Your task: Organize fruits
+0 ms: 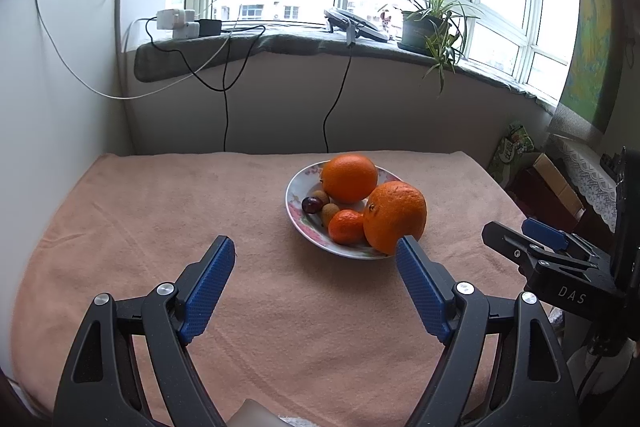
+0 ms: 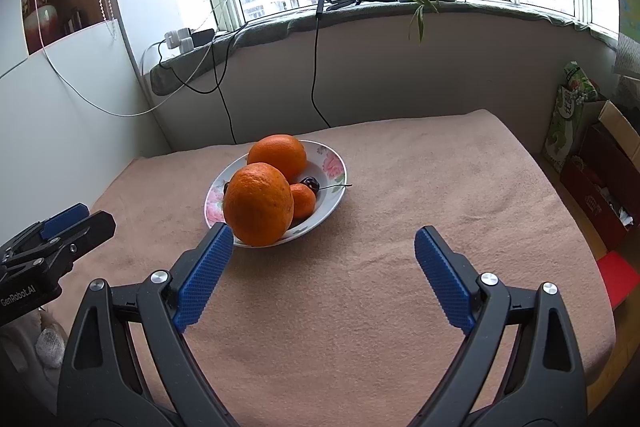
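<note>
A floral plate point(image 1: 297, 187) sits at the middle of the left wrist view, on a tabletop point(image 1: 160, 211) draped in a peach-pink cloth. It holds all the fruit: a large orange point(image 1: 349, 177) at the back, a second large orange point(image 1: 395, 217) at the lower right of the plate and leaning over its rim, a small mandarin point(image 1: 346, 226) tucked between them at the front, a dark cherry point(image 1: 312, 204), and two little brown fruits point(image 1: 331, 213) beside it.

The left tongs point(image 1: 316, 247) fill the bottom of that view, spread wide with nothing between the blue pads — only cloth shows in the gap. One pad's tip overlaps the nearer orange in the picture; whether it touches I cannot tell.

The right tongs point(image 2: 324, 237) are likewise released and empty in the right wrist view, the plate lying to the upper left of them.

Behind, a window sill point(image 1: 280, 43) carries chargers point(image 1: 178, 23) at the upper left and a potted plant point(image 1: 434, 23) at the upper right — cables hang down the wall.
</note>
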{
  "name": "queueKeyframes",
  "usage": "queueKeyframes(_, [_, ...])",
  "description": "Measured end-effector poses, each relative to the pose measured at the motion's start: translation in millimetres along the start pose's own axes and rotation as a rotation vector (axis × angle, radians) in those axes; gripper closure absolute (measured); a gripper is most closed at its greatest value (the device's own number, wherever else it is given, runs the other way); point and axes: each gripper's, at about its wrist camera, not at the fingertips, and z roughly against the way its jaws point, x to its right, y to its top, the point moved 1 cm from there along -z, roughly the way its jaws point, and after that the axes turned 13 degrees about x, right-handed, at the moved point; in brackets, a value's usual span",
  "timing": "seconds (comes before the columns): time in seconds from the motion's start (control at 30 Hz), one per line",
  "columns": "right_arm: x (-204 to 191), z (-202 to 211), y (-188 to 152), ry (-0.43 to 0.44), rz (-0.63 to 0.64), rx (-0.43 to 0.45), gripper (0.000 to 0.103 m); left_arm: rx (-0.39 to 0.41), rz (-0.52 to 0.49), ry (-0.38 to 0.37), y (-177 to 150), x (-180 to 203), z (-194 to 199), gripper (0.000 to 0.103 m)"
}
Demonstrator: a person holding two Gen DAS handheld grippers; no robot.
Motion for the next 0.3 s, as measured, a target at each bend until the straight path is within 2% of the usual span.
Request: queueKeyframes(0.3, [-0.4,-1.4,-1.7,-0.007,0.004,-0.003,0.009,0.001,-0.007,0.009,-0.7,-1.1,-0.9,0.020])
